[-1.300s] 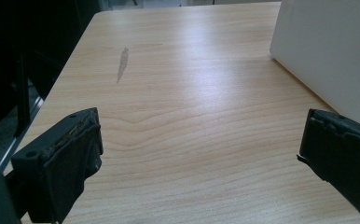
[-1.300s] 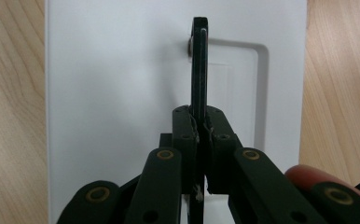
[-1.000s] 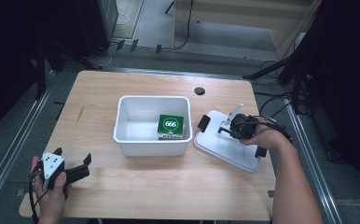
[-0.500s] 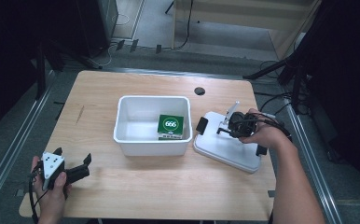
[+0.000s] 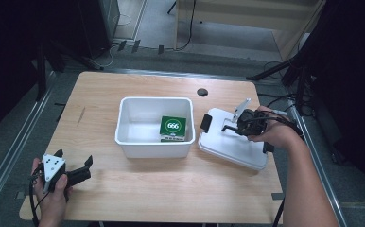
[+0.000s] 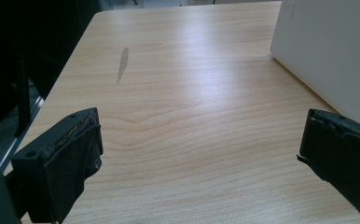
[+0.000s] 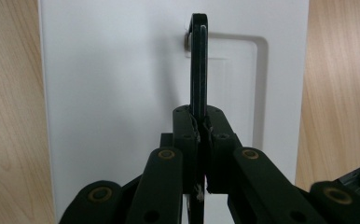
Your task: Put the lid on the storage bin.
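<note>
My right gripper (image 7: 199, 128) is clenched on the lid's black handle (image 7: 198, 60), at three o'clock from the bin (image 5: 153, 126). My left gripper (image 6: 201, 154) gapes wide, holding nothing.

I see a white lid (image 5: 235, 144) with a black handle (image 7: 198, 60), a white bin (image 5: 153, 126), and a green box (image 5: 173, 126) marked with a white circle. The surface (image 5: 171, 184) is pale wood grain; both my claws (image 5: 72, 174) (image 7: 199, 128) are black.
</note>
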The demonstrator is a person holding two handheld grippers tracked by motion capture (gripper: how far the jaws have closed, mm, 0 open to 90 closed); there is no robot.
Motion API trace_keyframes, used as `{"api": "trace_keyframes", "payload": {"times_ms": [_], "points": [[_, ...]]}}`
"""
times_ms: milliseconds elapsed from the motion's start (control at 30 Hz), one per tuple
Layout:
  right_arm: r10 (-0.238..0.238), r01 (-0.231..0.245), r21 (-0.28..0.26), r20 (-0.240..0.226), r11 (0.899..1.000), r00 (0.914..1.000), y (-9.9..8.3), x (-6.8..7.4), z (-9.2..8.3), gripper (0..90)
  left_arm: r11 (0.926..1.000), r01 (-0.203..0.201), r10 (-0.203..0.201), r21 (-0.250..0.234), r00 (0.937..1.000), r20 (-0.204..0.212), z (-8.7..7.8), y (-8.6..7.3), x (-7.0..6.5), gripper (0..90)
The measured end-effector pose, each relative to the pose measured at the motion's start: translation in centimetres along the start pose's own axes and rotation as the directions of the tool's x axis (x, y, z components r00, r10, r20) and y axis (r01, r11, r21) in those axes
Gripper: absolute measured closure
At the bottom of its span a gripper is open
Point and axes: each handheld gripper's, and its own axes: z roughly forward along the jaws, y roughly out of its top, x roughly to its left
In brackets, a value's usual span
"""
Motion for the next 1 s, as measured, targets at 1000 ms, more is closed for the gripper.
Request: {"api": "trace_keyframes", "payload": {"times_ms": [1000], "points": [[-0.057,0.060,-0.047,0.048,0.997,0.9972,2.1,-0.9,-7.5,85.7,1.0000,0.002,-0.002,0.002,1.0000,-0.001,0.0,0.0,0.0,0.0]]}}
